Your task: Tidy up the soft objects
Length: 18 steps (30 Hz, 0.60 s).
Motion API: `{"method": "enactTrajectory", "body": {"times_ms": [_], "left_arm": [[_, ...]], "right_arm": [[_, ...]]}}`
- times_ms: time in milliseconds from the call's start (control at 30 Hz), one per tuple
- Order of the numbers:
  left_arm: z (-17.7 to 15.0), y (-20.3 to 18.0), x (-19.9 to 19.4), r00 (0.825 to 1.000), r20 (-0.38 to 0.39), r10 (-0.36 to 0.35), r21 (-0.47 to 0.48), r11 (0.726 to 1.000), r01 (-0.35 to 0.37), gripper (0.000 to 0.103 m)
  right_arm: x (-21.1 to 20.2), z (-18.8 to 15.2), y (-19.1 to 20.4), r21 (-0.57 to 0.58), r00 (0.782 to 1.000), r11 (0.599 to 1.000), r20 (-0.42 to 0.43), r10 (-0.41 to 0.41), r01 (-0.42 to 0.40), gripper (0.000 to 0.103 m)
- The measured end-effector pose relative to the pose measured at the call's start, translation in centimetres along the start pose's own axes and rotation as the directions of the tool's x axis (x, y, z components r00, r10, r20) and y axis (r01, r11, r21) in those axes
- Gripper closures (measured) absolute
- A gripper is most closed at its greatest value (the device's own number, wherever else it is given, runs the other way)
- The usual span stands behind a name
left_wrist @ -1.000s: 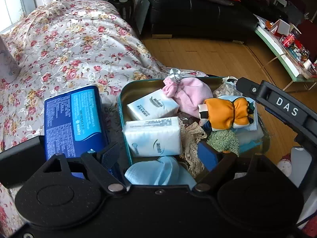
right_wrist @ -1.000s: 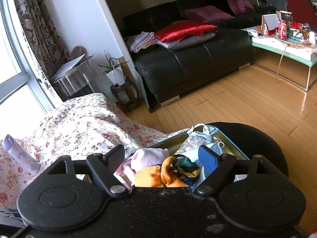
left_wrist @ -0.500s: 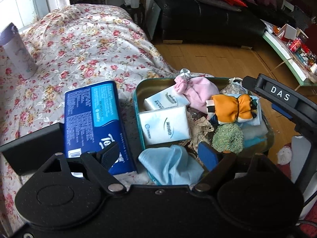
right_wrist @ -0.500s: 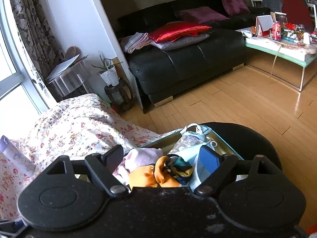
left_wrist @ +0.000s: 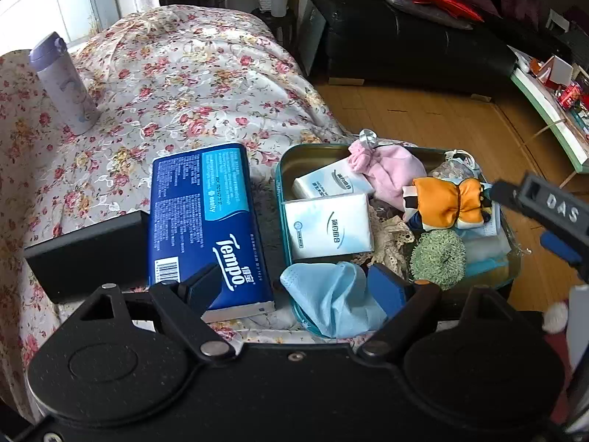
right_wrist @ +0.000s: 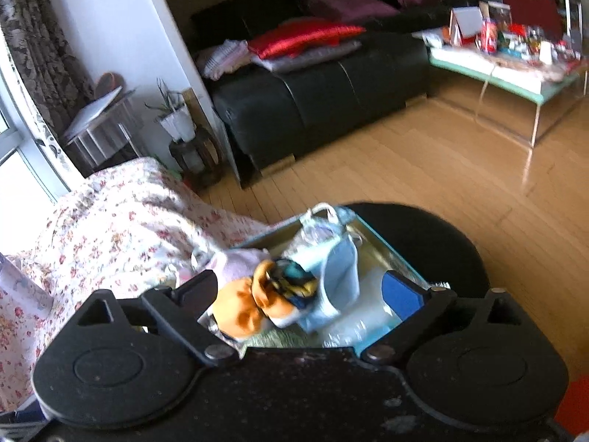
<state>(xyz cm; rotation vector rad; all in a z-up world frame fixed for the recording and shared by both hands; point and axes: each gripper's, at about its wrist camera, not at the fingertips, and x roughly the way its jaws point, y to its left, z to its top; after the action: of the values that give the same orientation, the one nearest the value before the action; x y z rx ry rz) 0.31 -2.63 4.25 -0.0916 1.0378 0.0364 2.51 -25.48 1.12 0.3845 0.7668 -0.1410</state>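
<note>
A teal metal tin [left_wrist: 283, 199] on the flowered bedspread holds soft things: two white tissue packs [left_wrist: 327, 224], a pink pouch [left_wrist: 390, 173], an orange bow [left_wrist: 447, 202], a green pompom [left_wrist: 438, 258], lace, and a light blue face mask [left_wrist: 331, 294] at its near rim. My left gripper [left_wrist: 294, 287] is open and empty, raised above the tin's near edge. My right gripper [right_wrist: 298, 291] is open above the tin's right side, over the orange bow [right_wrist: 254, 305] and a blue mask [right_wrist: 338, 276]. It shows in the left wrist view [left_wrist: 545, 213].
A blue Tempo tissue pack [left_wrist: 202, 228] lies left of the tin beside a black box [left_wrist: 88, 250]. A lilac bottle [left_wrist: 64, 84] stands far left on the bedspread [left_wrist: 176, 73]. A black sofa [right_wrist: 316, 88], wooden floor and a cluttered glass table [right_wrist: 508, 70] lie beyond.
My left gripper has pulled back and up from the tin, so more of the bed shows. My right gripper has opened wider and risen; the bow and mask lie in the tin.
</note>
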Motion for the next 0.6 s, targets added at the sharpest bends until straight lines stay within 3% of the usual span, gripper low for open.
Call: {"method": "enactTrajectory", "body": {"times_ms": [400,600], "left_arm": [[-0.9,0.0,-0.8,1.000,0.007,0.003,-0.007,1.000,-0.003,0.020],[-1.3,0.1,-1.1,1.000,0.016,0.008,-0.008,1.000,-0.008,0.020]], "right_arm": [[-2.3,-2.3,-0.2,-0.114,0.999,0.993,-0.032,-0.040,0.036,0.006],[-3.0,-3.0,0.5,-0.169,0.999,0.984,-0.002,-0.054,0.053,0.006]]}}
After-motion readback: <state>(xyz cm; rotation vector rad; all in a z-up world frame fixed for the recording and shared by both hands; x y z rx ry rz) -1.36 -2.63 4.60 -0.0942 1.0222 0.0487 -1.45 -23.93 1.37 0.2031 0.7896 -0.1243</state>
